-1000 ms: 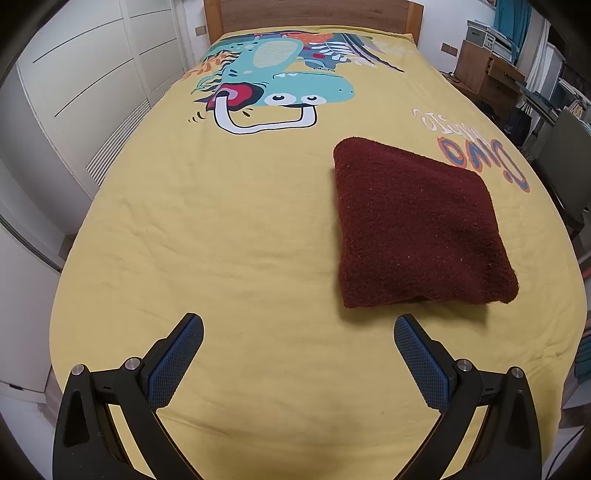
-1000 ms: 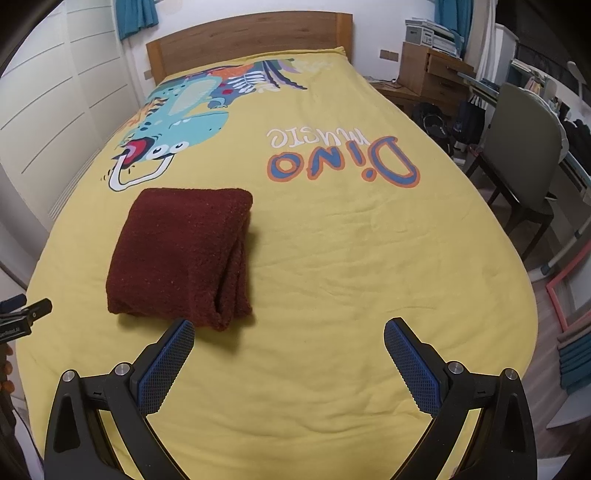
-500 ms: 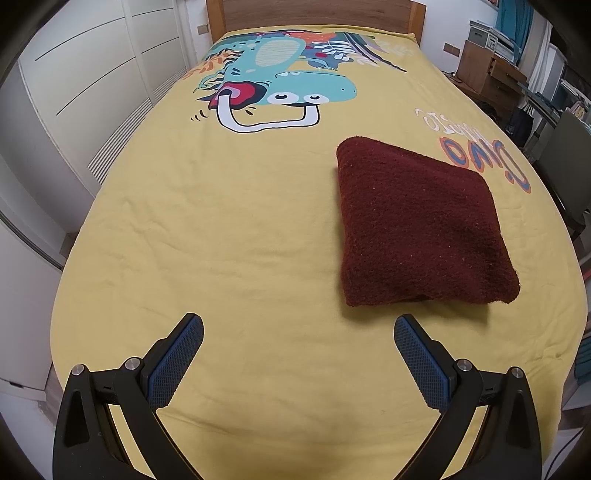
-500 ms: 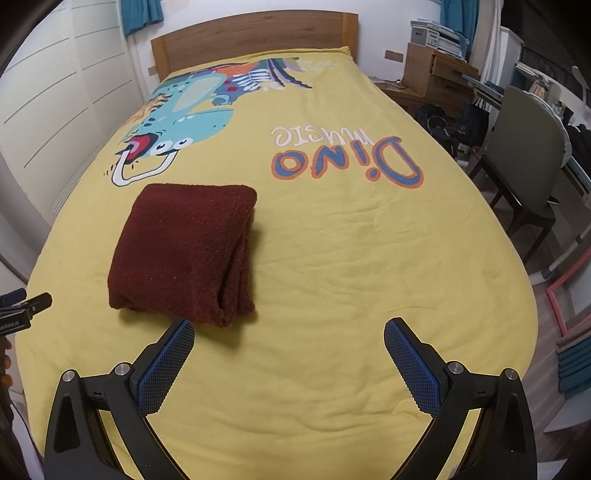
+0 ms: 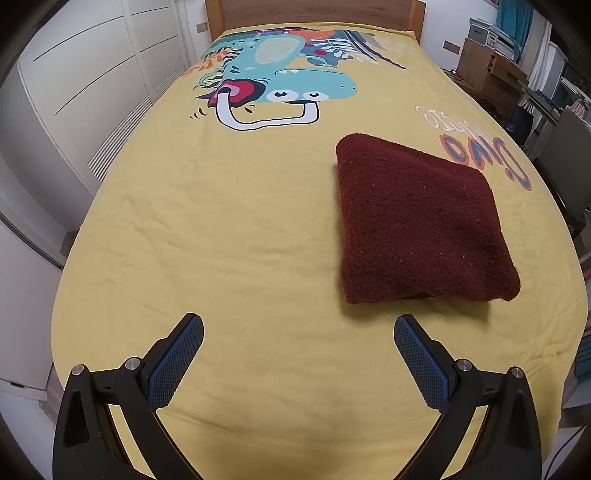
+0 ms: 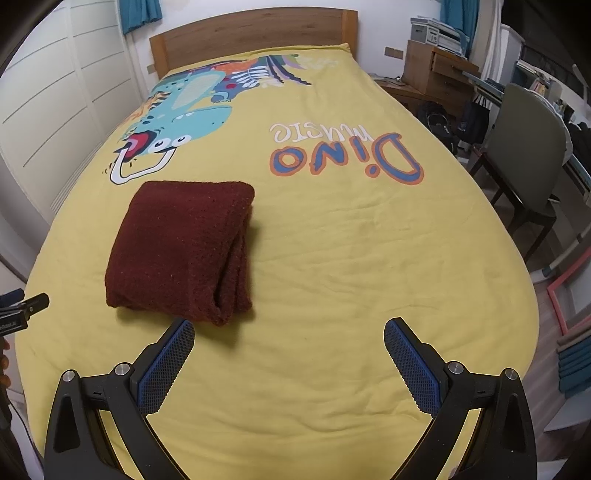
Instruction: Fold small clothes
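Note:
A dark red fuzzy garment (image 5: 421,225) lies folded into a thick square on the yellow bed cover (image 5: 229,236). In the right wrist view the garment (image 6: 177,247) sits ahead and left, with its stacked layers showing on its right side. My left gripper (image 5: 298,332) is open and empty, held above the cover, with the garment ahead and right of it. My right gripper (image 6: 289,336) is open and empty, its left fingertip (image 6: 181,332) just short of the garment's near corner. The left gripper's tip (image 6: 22,306) shows at the far left edge of the right wrist view.
The cover carries a dinosaur print (image 6: 177,122) and "Dino music" lettering (image 6: 347,155). A wooden headboard (image 6: 255,33) is at the far end. White wardrobe doors (image 5: 92,74) run along the left. A chair (image 6: 528,147) and a wooden desk (image 6: 439,70) stand to the right of the bed.
Both grippers have drifted slightly, so the garment sits a little differently in each view. The garment has not moved and both jaws stay open.

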{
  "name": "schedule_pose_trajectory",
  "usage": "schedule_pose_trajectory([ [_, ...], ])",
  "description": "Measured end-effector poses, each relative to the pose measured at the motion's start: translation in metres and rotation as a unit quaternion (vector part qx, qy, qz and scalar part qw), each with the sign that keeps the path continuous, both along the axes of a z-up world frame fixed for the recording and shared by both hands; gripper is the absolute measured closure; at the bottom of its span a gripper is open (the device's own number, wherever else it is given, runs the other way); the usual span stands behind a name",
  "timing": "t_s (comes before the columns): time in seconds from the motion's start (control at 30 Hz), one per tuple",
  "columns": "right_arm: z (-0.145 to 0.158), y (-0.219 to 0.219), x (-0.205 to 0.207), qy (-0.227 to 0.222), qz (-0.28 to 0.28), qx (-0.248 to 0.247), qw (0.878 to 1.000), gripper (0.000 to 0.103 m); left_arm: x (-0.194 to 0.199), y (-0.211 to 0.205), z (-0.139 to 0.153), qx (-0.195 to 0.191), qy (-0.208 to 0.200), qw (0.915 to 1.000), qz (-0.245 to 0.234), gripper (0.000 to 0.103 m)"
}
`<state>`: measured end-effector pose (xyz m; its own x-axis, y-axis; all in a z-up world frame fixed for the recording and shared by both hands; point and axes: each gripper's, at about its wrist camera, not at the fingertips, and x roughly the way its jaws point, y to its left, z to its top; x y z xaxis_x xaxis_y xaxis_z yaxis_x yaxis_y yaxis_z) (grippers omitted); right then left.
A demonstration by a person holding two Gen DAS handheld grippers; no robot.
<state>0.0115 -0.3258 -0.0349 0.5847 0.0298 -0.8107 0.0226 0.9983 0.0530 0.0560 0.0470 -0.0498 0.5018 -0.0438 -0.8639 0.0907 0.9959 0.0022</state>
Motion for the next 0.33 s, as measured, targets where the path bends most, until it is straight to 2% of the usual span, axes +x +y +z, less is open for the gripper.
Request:
schedule_pose_trajectory([
  [0.33,-0.0027,0.0004,0.0004,0.004,0.0,-0.001,1.0,0.0,0.0003,-0.0016,0.0001,-0.002,0.002,1.0,-0.005,0.001],
])
